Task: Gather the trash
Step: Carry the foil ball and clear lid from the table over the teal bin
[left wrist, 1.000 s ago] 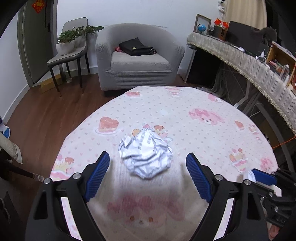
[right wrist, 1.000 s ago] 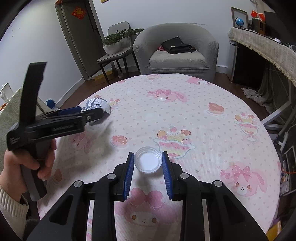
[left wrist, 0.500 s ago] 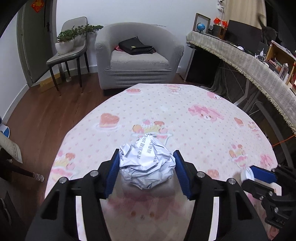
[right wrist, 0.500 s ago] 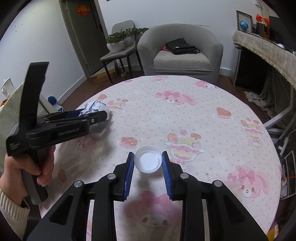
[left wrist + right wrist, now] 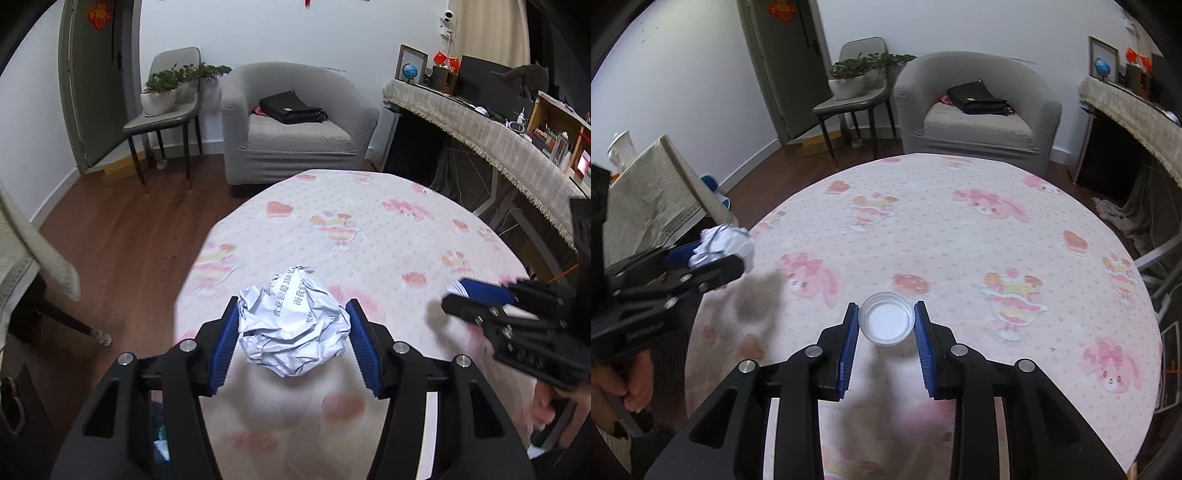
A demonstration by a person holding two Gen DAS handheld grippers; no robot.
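We have the foil ball (image 5: 293, 321) clamped in the left hand-held gripper (image 5: 291, 334), and it has left the spot where it lay on the table (image 5: 388, 236) a second ago. Then the blue pads stood wide on either side of it; the jaws have just been closing, and now both pads press on its crumpled flanks. The ball hangs near the table's left edge, lifted a little, with its shadow on the cloth in the right wrist view (image 5: 724, 245). It is a rough lump with no clear long axis; a strip of printed text faces up and away from us.

The cap (image 5: 886, 317) sits in the right hand-held gripper (image 5: 886, 334), as it did a second ago. It lies open side up, its round mouth toward the camera, so its short axis points up out of the cloth. These jaws are as narrow as they get, pads against the cap's rim on both sides. Whether the cap rests on the table or hangs just above it we cannot tell.

The two hand-held grippers are well apart, each showing at the edge of the other's view. Beyond the table stands a grey armchair (image 5: 295, 125) with a black bag (image 5: 290, 107) on its seat.
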